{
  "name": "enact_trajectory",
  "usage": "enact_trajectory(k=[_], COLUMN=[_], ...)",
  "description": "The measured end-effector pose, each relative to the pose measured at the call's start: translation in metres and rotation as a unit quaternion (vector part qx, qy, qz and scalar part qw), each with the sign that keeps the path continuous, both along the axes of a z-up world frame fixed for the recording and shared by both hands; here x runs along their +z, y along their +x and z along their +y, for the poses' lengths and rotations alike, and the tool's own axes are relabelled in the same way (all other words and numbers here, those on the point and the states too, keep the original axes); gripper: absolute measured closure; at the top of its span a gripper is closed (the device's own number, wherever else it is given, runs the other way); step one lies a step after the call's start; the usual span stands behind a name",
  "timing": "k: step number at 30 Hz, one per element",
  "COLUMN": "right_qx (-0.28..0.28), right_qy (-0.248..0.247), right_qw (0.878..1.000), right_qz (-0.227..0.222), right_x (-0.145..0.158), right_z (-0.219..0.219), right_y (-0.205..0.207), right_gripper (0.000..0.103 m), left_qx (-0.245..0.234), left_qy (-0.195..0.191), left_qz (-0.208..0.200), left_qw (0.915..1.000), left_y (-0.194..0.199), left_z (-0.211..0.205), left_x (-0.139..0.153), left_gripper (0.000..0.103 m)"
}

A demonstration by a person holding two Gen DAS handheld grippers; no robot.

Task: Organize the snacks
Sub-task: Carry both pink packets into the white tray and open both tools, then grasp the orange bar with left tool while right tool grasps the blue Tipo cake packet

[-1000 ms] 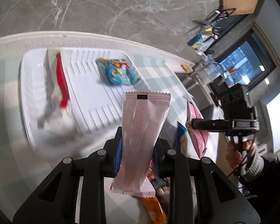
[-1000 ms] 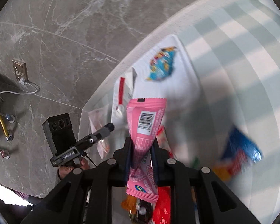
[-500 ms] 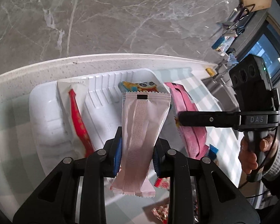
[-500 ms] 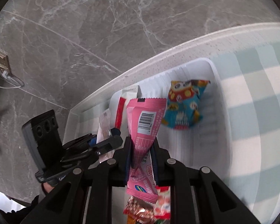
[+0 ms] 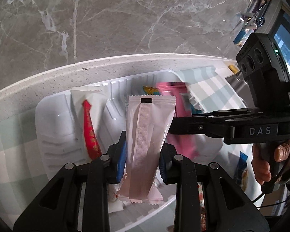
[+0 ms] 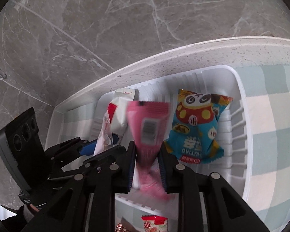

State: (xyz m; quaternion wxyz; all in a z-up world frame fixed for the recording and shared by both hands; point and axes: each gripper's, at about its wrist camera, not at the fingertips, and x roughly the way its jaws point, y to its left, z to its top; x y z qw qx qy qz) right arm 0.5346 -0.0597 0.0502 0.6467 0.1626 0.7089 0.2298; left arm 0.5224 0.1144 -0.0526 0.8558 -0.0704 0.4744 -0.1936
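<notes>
My left gripper (image 5: 142, 160) is shut on a pale pink snack packet (image 5: 147, 135) and holds it over the white ribbed tray (image 5: 52, 127). My right gripper (image 6: 147, 166) is shut on a bright pink packet (image 6: 147, 127) with a barcode, also over the tray (image 6: 239, 135). In the tray lie a white packet with a red stripe (image 5: 88, 127) on the left and a blue cartoon packet (image 6: 197, 133) on the right. The right gripper (image 5: 222, 127) crosses the left wrist view, the bright pink packet (image 5: 176, 116) in it. The left gripper (image 6: 83, 147) shows at the left of the right wrist view.
The tray sits on a green-and-white checked cloth (image 6: 270, 116) near the speckled white counter edge (image 5: 87, 71), with a grey marble wall (image 6: 125, 19) behind. Loose snacks lie near the tray's front edge (image 6: 154, 222), and a blue packet (image 5: 241, 172) lies to the right.
Both grippers have moved in over the tray with their packets and now sit side by side above it. The right gripper's packet is blurred from motion.
</notes>
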Motion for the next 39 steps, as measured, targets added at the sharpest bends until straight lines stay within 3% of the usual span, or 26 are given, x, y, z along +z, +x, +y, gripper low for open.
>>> enact_trajectory(k=[3, 4, 5, 6, 18, 28, 35, 39], right_qx=[0.004, 0.004, 0.005, 0.005, -0.002, -0.012, -0.024, -0.047], right_qy=[-0.006, -0.007, -0.008, -0.009, -0.006, -0.034, -0.077, -0.104], right_qw=[1.0, 1.0, 1.0, 1.0, 0.998, 0.995, 0.993, 0.991], right_qz=[-0.005, -0.008, -0.011, -0.015, -0.064, -0.095, -0.084, -0.065], right_x=[0.002, 0.004, 0.006, 0.008, 0.059, 0.103, 0.113, 0.108], right_z=[0.002, 0.002, 0.001, 0.002, -0.02, -0.06, -0.095, -0.12], right_y=[0.0, 0.0, 0.0, 0.0, -0.02, -0.071, -0.123, -0.156], right_gripper=[0.072, 0.072, 0.07, 0.069, 0.061, 0.054, 0.051, 0.05], left_qx=[0.007, 0.009, 0.011, 0.011, 0.012, -0.029, -0.061, -0.074], left_qy=[0.007, 0.009, 0.011, 0.008, 0.033, 0.053, 0.041, 0.044], left_qz=[-0.001, -0.003, -0.005, -0.009, -0.055, -0.079, -0.06, -0.023], left_qw=[0.9999, 0.9999, 0.9999, 0.9999, 0.9979, 0.995, 0.9955, 0.996], left_y=[0.001, 0.0, -0.001, -0.002, -0.027, -0.079, -0.125, -0.153], left_z=[0.001, 0.001, 0.001, 0.002, -0.005, -0.028, -0.042, -0.045], left_x=[-0.002, -0.002, -0.002, 0.0, 0.032, 0.06, 0.052, 0.032], left_gripper=[0.073, 0.068, 0.051, 0.048, 0.046, 0.045, 0.044, 0.044])
